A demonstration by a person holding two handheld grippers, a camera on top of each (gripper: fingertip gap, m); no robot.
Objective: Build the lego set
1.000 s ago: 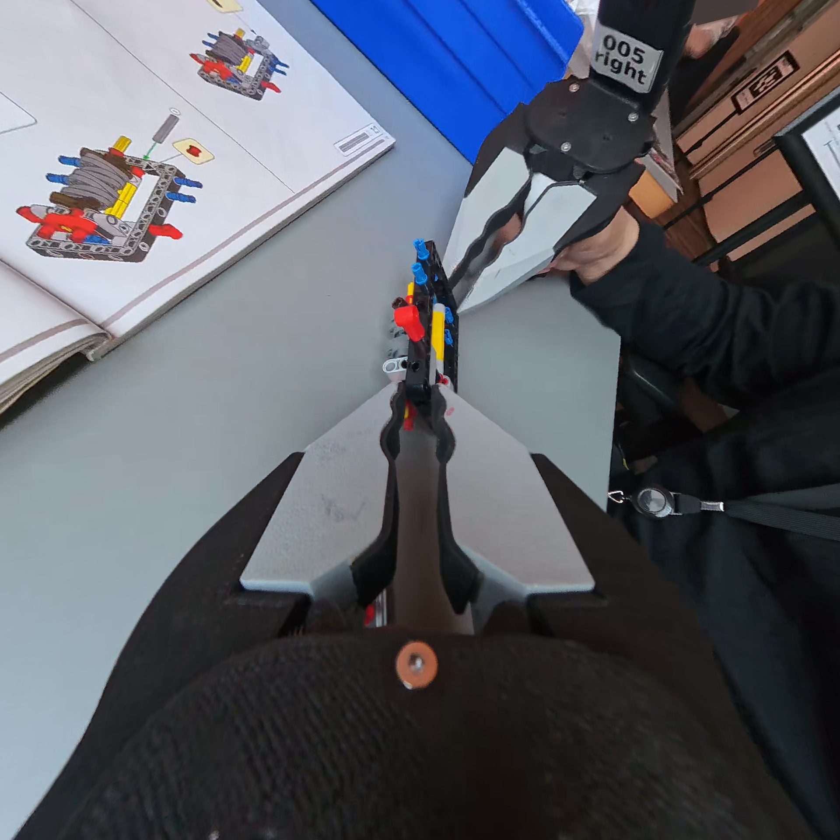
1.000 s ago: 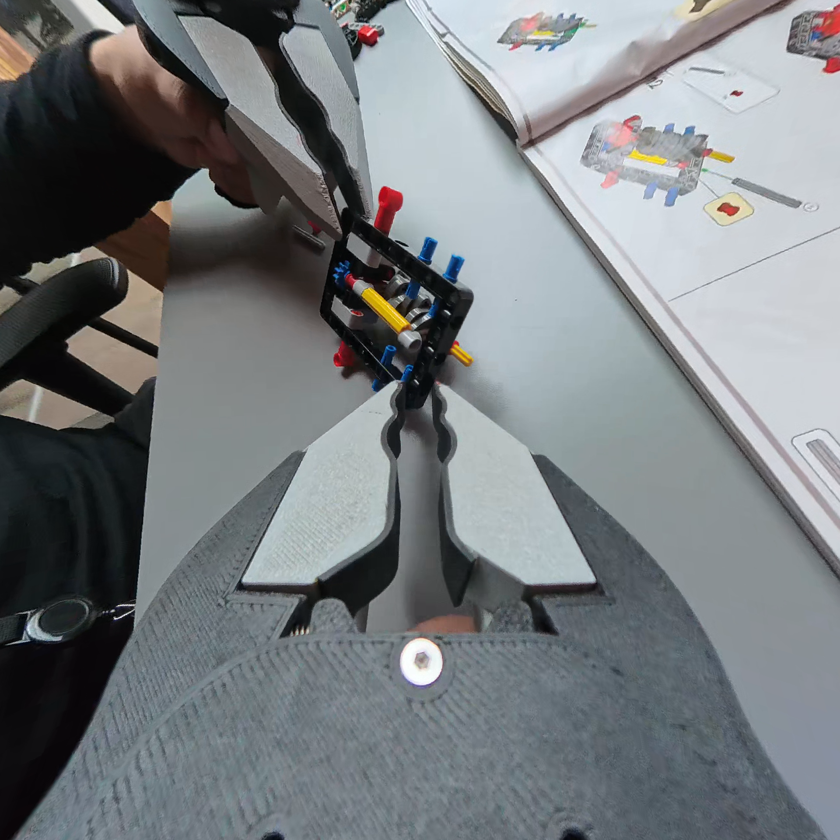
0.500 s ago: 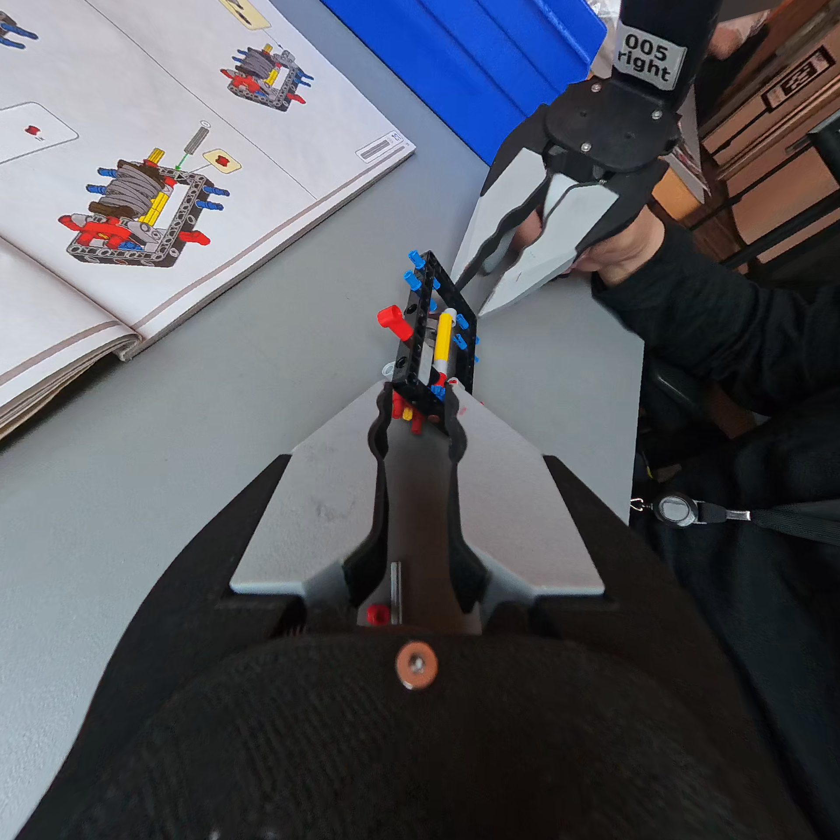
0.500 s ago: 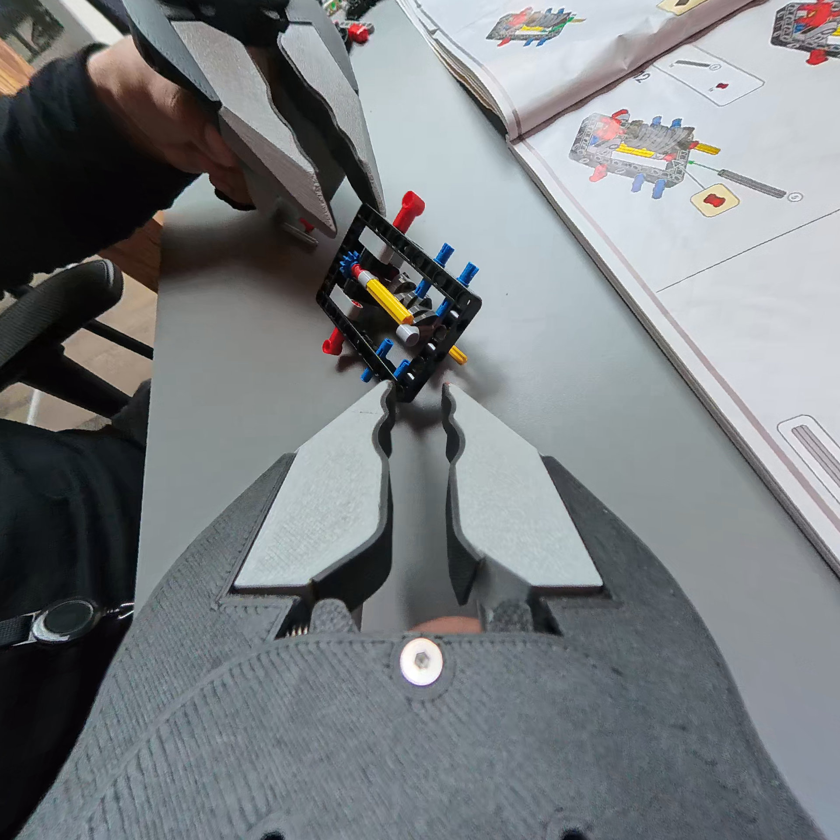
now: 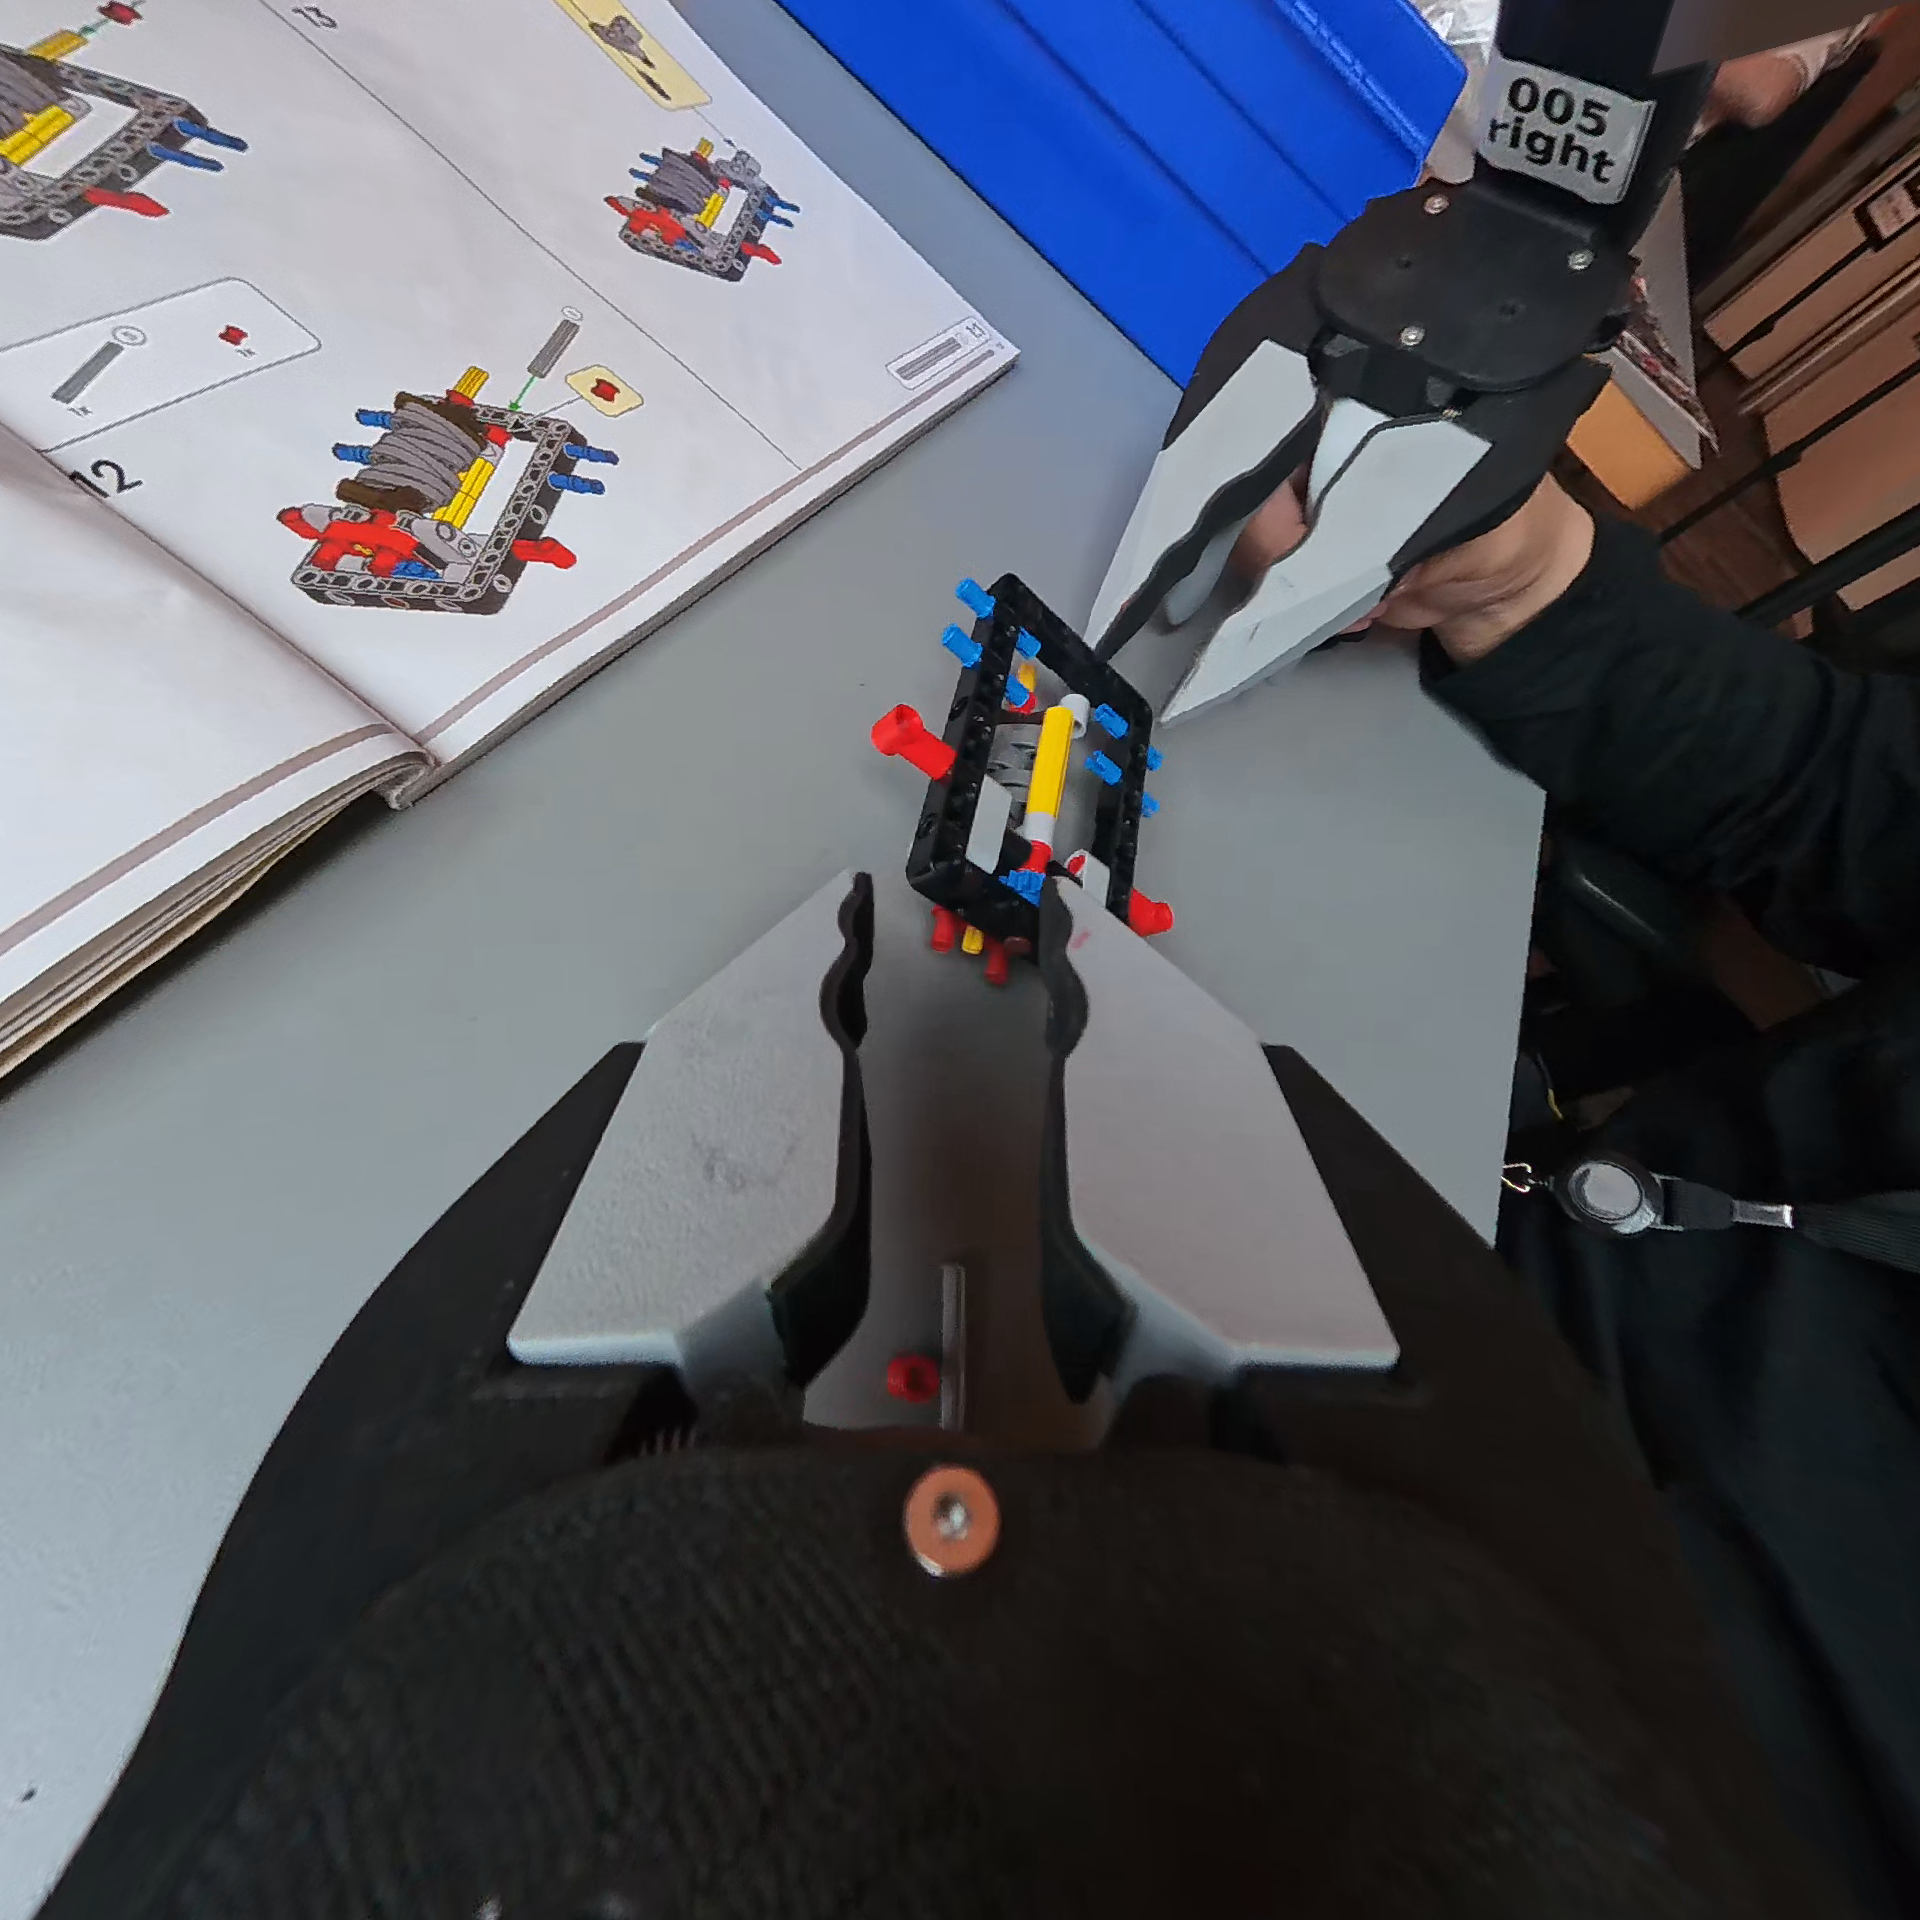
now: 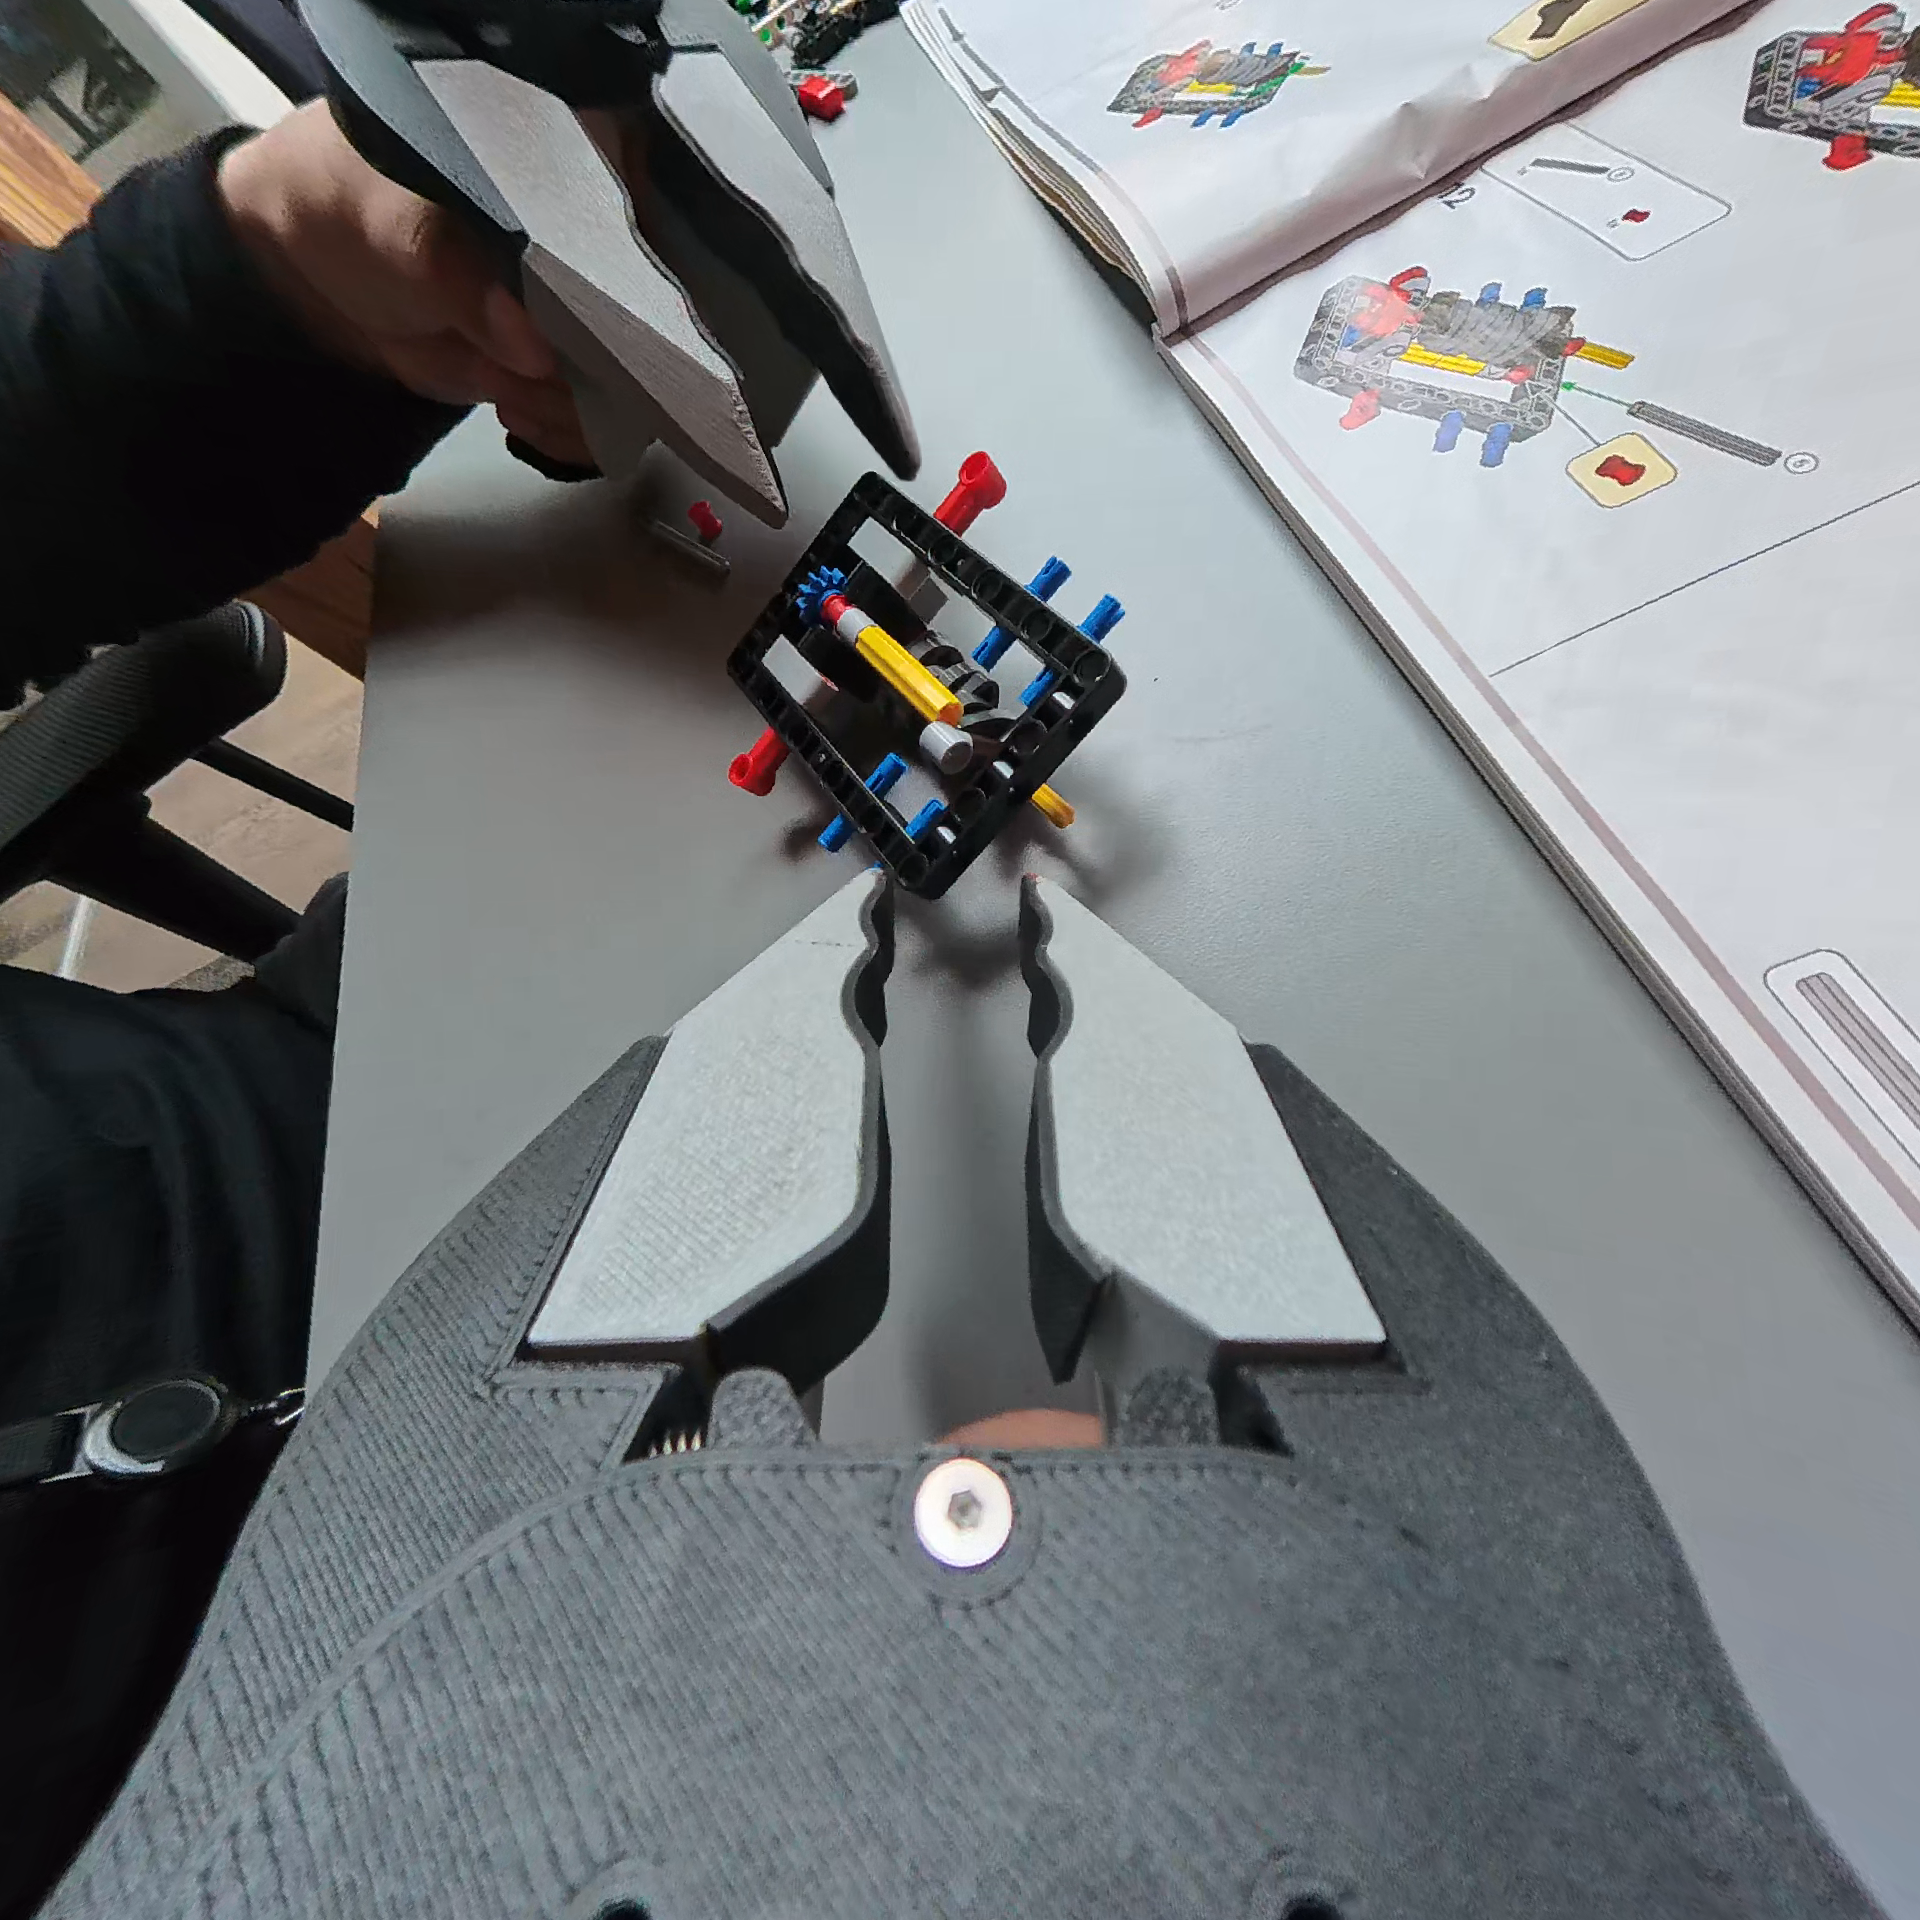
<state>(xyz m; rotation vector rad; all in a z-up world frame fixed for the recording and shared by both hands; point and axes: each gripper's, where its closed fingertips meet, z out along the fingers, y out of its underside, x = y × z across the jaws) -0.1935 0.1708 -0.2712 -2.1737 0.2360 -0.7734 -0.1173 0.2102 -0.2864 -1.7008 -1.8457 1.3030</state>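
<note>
The lego build [image 5: 1029,769] is a black rectangular frame with a yellow axle, grey gears and blue and red pins. It rests tilted on the grey table, in no grip, and also shows in the right wrist view [image 6: 925,686]. My left gripper [image 5: 956,914] is open, its right fingertip just at the frame's near edge. My right gripper [image 6: 954,894] is open, its tips just short of the frame's near corner. Each gripper shows in the other's view, the right [image 5: 1138,681] and the left [image 6: 836,488]. A grey axle [image 5: 951,1340] and a small red bush [image 5: 911,1377] lie between my left fingers.
The open instruction booklet [image 5: 416,312] lies on the table beside the build, also in the right wrist view [image 6: 1558,312]. A blue bin [image 5: 1091,135] stands behind. Loose pieces [image 6: 821,94] lie farther off. The table edge [image 5: 1517,935] and a person's dark sleeve are close. Across from one pair of fingers to the other is roughly 10 centimeters. My right tips are about 15 centimeters from the grey axle [image 5: 951,1340], my left tips only 9 centimeters. It is also in sight in the right wrist view [image 6: 698,554]. To the small red bush [image 5: 911,1377]: left tips about 9 centimeters, right tips about 15 centimeters. Seen from the right wrist view [image 6: 705,530] as well.
Both grippers were shut on the frame, holding it on edge between them. Both have opened and drawn back a little, and the frame now lies tilted on the table.
</note>
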